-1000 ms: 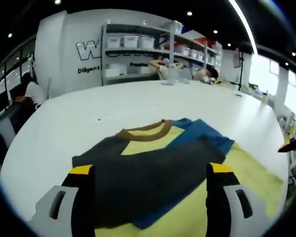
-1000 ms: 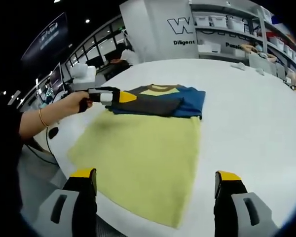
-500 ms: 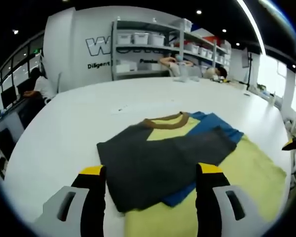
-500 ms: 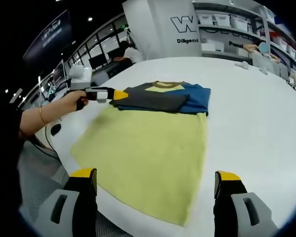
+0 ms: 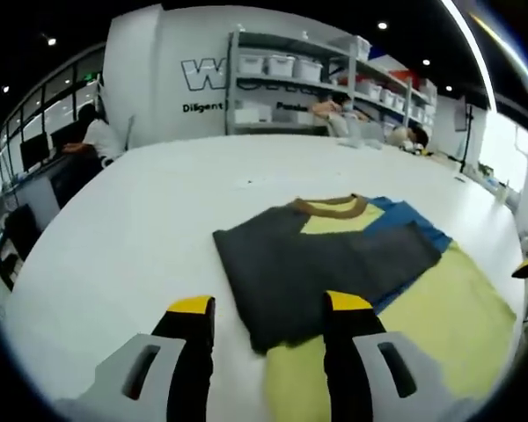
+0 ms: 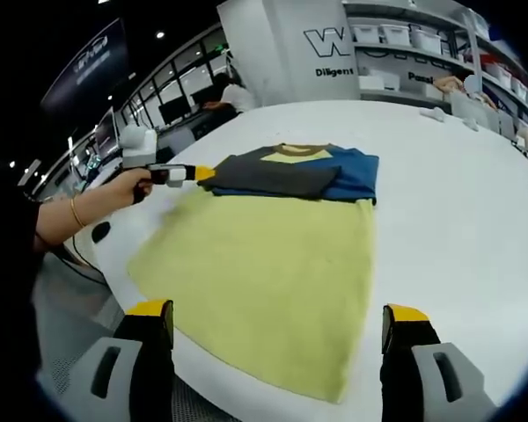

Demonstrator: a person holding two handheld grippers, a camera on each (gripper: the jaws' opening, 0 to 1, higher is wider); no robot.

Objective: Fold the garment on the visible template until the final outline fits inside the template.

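A yellow T-shirt (image 6: 264, 264) lies flat on the white table (image 5: 132, 211), its hem toward my right gripper. It has a brown collar (image 5: 330, 206). Its dark grey sleeve (image 5: 317, 268) is folded across the chest, and the blue sleeve (image 6: 356, 171) is folded beside it. My left gripper (image 5: 270, 303) is open with its jaws fairly close together, and the grey sleeve's near corner lies between the jaw tips. In the right gripper view, the left gripper (image 6: 187, 173) sits at the shirt's left shoulder, held by a hand (image 6: 128, 186). My right gripper (image 6: 277, 315) hangs wide open above the hem, holding nothing.
Shelves with white bins (image 5: 290, 70) stand along the far wall. People sit at the table's far end (image 5: 334, 110), and a person sits at a desk (image 5: 92, 139) on the left. The table's near edge (image 6: 114, 268) curves just below the hem.
My left gripper has drawn back toward the shirt's left edge and its jaws have come closer together. The grey sleeve stays folded. The right gripper has hardly moved.
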